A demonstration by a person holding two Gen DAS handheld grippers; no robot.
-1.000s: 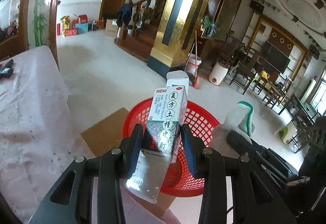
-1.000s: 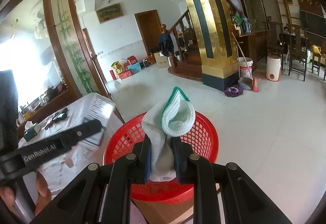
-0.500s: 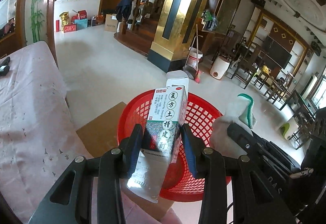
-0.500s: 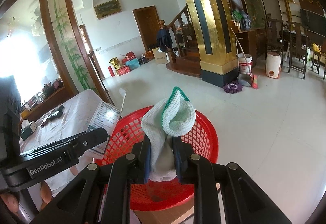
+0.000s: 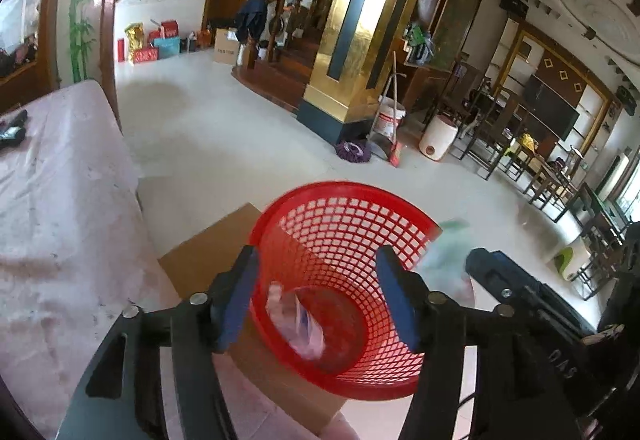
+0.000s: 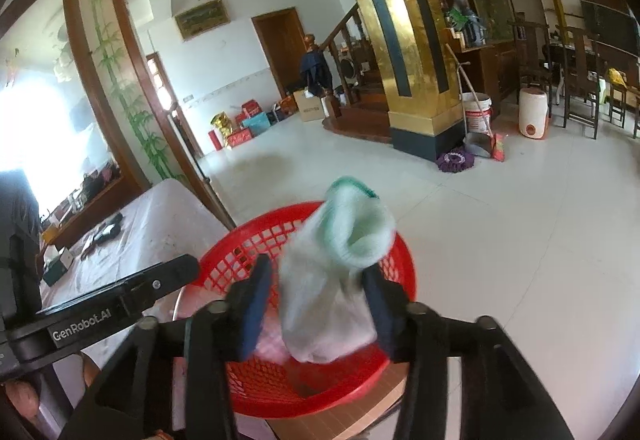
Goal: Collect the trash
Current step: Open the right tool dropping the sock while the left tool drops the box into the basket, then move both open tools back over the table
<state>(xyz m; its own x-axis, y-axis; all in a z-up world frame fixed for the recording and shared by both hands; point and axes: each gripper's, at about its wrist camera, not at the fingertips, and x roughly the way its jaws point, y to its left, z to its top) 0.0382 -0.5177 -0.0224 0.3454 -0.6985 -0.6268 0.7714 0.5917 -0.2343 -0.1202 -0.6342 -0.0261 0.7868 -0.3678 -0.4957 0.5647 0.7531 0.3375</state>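
Note:
A red mesh basket [image 5: 340, 224] stands on a cardboard sheet [image 5: 208, 256] beside the table. My left gripper [image 5: 318, 260] hangs over it, jaws opening, with nothing between them. The white medicine box [image 5: 296, 324] lies blurred at the basket's bottom. My right gripper [image 6: 316, 304] is also above the basket [image 6: 228, 260], jaws opening. A white sock with a green cuff [image 6: 336, 280] is blurred between its fingers, loose on the left side. In the left wrist view the sock [image 5: 444, 252] shows at the basket's right rim.
A table under a pale cloth [image 5: 60, 200] lies to the left, with small dark items at its far end. Across the open tiled floor stand a gold pillar [image 5: 360, 40], a bucket with a broom [image 5: 388, 120], a white bin [image 5: 438, 136] and chairs [image 5: 500, 128].
Both grippers have opened. The medicine box left the left gripper and dropped into the basket. The sock, clamped before, now hangs loose and blurred between the right fingers.

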